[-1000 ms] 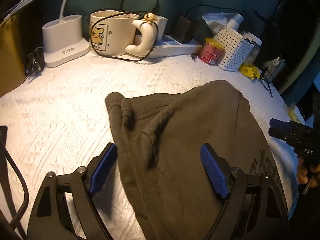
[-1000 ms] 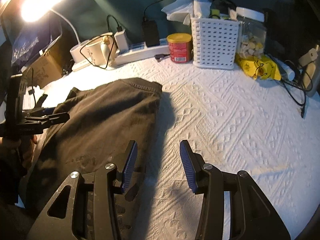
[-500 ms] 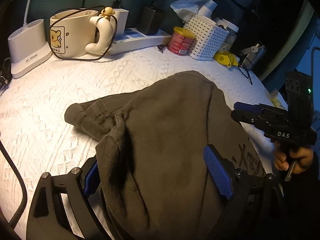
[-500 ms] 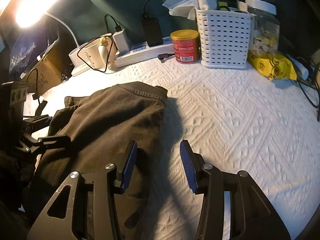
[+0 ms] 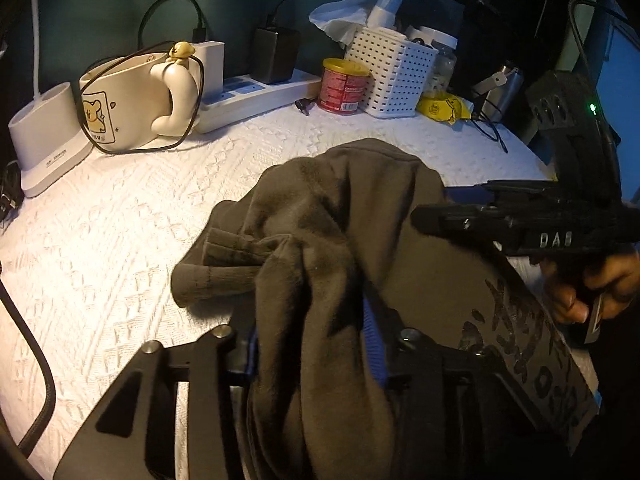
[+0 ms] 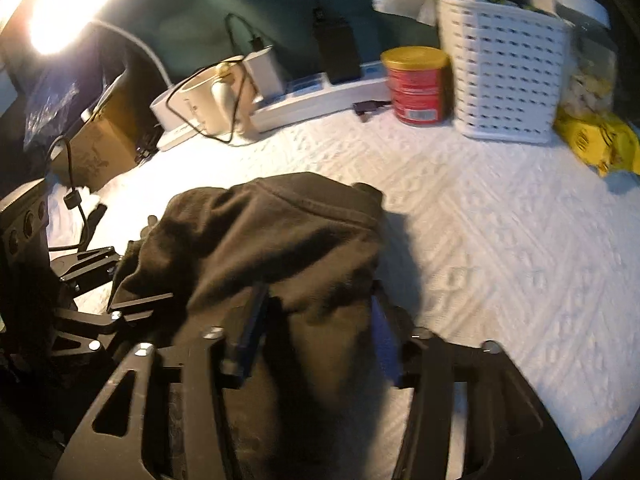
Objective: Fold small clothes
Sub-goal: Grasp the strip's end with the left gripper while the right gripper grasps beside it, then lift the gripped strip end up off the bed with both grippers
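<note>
Garment, dark olive, bunched on white quilted desk, printed lettering along its right edge. Left hand-held gripper closing, a thick fold of cloth between the blue pads and pressed by them. Right hand-held gripper opening, cloth between its jaws; contact of pads with cloth not discernible through blur. Seen from the left wrist, right hand-held gripper at the garment's right edge, a hand around its grip. Along the far desk edge, well apart from the garment: cream mug wrapped by a black cable, white power strip, red can, white perforated basket, yellow packet. Lit lamp at upper left in the right wrist view.
</note>
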### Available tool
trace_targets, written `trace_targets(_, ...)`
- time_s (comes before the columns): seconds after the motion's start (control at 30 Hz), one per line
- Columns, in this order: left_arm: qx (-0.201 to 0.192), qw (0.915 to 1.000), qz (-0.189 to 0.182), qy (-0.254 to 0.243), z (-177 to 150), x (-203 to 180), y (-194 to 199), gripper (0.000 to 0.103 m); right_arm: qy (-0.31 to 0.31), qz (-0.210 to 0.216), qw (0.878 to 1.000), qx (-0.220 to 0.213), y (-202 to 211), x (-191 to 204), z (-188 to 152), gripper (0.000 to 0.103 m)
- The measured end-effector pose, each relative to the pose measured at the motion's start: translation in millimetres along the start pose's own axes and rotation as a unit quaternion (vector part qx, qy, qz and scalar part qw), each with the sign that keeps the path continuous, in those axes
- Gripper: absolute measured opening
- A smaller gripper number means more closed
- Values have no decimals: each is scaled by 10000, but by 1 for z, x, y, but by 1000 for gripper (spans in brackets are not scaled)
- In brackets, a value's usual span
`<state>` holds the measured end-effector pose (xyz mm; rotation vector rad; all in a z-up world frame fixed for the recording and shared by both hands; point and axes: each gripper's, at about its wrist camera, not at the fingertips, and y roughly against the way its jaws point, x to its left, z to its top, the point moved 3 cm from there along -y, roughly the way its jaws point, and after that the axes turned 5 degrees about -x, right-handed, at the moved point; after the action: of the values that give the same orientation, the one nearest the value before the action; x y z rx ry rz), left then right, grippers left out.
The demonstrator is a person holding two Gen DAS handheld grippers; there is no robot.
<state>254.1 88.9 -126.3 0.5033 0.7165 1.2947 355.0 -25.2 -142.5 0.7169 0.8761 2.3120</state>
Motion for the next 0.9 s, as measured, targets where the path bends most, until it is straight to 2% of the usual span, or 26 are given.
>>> trace_targets(0.17, -23, 10000, -60, 76, 0, 0, 0, 27, 74, 45, 9999, -135, -4, 8, 0, 59)
trace_targets(0.23, -14, 10000, -37, 42, 0, -3, -1, 26, 223, -71, 9996, -129, -5, 13, 0, 48)
trace_targets(0.3, -14, 10000, -4, 1, 1, -4, -1, 26, 244, -5, 9996, -126, -6, 16, -1, 40)
trace_targets(0.4, -13, 10000, 54, -41, 1, -5, -2, 26, 285, -36, 9994, -183, -4, 15, -2, 34)
trace_targets(0.53, -13, 9999, 73, -68, 1, -4, -2, 25, 432, -156, 9987, -241, -2, 19, -3, 20)
trace_targets(0.77, -213, 9990, 259, -299, 0, -16, 5, 23, 503, -213, 9976, -418, 8, 23, -5, 15)
trace_targets(0.9, -319, 9989, 241, -259, 1, -20, 14, 22, 517, -208, 9968, -579, 23, 28, -5, 15)
